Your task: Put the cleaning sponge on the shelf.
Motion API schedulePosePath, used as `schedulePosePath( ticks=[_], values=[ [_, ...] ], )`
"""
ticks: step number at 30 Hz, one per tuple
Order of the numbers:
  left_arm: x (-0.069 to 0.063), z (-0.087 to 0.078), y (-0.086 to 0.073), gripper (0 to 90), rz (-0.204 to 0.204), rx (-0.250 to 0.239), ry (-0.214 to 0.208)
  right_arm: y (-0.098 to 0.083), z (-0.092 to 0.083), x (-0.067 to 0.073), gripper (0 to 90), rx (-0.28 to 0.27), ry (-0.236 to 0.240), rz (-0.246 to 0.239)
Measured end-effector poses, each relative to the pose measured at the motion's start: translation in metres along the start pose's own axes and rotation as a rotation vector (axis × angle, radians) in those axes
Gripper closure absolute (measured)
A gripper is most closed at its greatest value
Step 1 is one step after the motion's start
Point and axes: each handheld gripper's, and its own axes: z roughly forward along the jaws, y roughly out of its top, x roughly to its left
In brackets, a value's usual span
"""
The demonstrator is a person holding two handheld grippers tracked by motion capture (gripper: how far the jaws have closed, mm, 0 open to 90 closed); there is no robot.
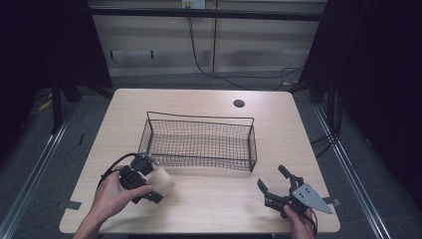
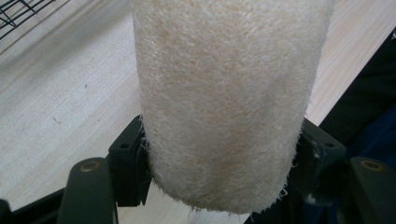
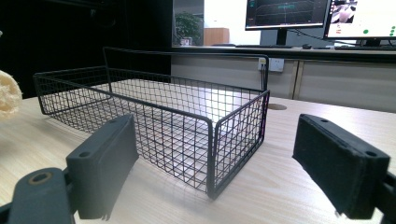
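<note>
1. The left claw (image 1: 149, 180) is clamping a beige loofah pad (image 2: 229, 102) by its lower end, at the tabletop's (image 1: 209, 204) near-left, just outside the wire mesh basket (image 1: 199, 144).
2. Risk: the soft pad is likely compressing, so it could be slipping or sagging free.
3. The basket's near wall is standing between pad and basket floor; catching its rim is possible.
4. The right claw (image 1: 278, 185) is resting wide open, holding nothing, well apart.
</note>
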Motion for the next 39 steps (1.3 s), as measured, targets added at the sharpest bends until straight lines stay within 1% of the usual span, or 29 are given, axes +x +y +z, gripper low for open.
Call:
schedulePosePath(
  ticks=[1, 2, 3, 4, 7, 10, 14, 16, 19, 20, 22, 24, 27, 30, 33, 39],
  values=[
    [0.000, -0.001, -0.001, 32.6, 0.001, -0.002, 0.002, 0.000, 0.000, 0.000, 13.0, -0.001, -0.001, 0.000],
    [0.000, -0.002, -0.001, 32.6, -0.007, -0.009, 0.000, 0.000, 0.000, 0.000, 13.0, -0.001, -0.001, 0.000],
    [0.001, -0.004, -0.001, 32.6, 0.000, -0.005, 0.001, 0.000, 0.000, 0.000, 13.0, 0.000, -0.002, -0.001],
    [0.000, -0.006, -0.001, 32.6, -0.005, -0.015, 0.006, 0.000, 0.000, 0.000, 13.0, -0.001, -0.002, 0.000],
    [-0.002, -0.011, 0.000, 32.6, 0.000, -0.028, 0.008, 0.000, 0.000, 0.000, 13.0, 0.000, -0.002, -0.001],
    [-0.004, -0.015, 0.001, 32.5, 0.003, -0.034, 0.004, 0.000, 0.000, 0.000, 13.1, -0.001, -0.002, 0.001],
    [-0.007, -0.019, 0.004, 32.6, 0.013, -0.041, 0.011, 0.000, 0.000, 0.000, 13.0, 0.000, -0.004, -0.001],
    [-0.009, -0.023, 0.005, 32.6, 0.012, -0.062, 0.013, 0.000, 0.000, 0.000, 13.0, 0.001, -0.004, -0.001],
    [-0.010, -0.026, 0.006, 32.6, 0.017, -0.064, 0.016, 0.000, 0.000, 0.000, 13.0, 0.002, -0.004, -0.001],
    [-0.011, -0.030, 0.008, 32.6, 0.021, -0.064, 0.019, 0.000, 0.000, 0.000, 13.1, 0.002, -0.004, -0.001],
    [-0.012, -0.034, 0.009, 32.5, 0.023, -0.075, 0.018, 0.000, 0.000, 0.000, 13.0, 0.002, -0.003, -0.001],
    [-0.012, -0.036, 0.010, 32.6, 0.023, -0.075, 0.019, 0.000, 0.000, 0.000, 13.1, 0.002, -0.004, 0.000],
    [-0.014, -0.042, 0.013, 32.5, 0.051, -0.071, 0.032, 0.000, 0.000, 0.000, 13.0, 0.002, -0.003, -0.001],
    [-0.013, -0.045, 0.015, 32.5, 0.053, -0.078, 0.019, 0.000, 0.000, 0.000, 13.0, 0.002, -0.004, 0.000],
    [-0.012, -0.048, 0.017, 32.5, 0.048, -0.078, 0.030, 0.000, 0.000, 0.000, 13.0, 0.002, -0.003, 0.000],
    [-0.009, -0.054, 0.023, 32.6, 0.033, -0.087, 0.027, 0.000, 0.000, 0.000, 13.0, 0.003, -0.003, 0.000]
  ],
)
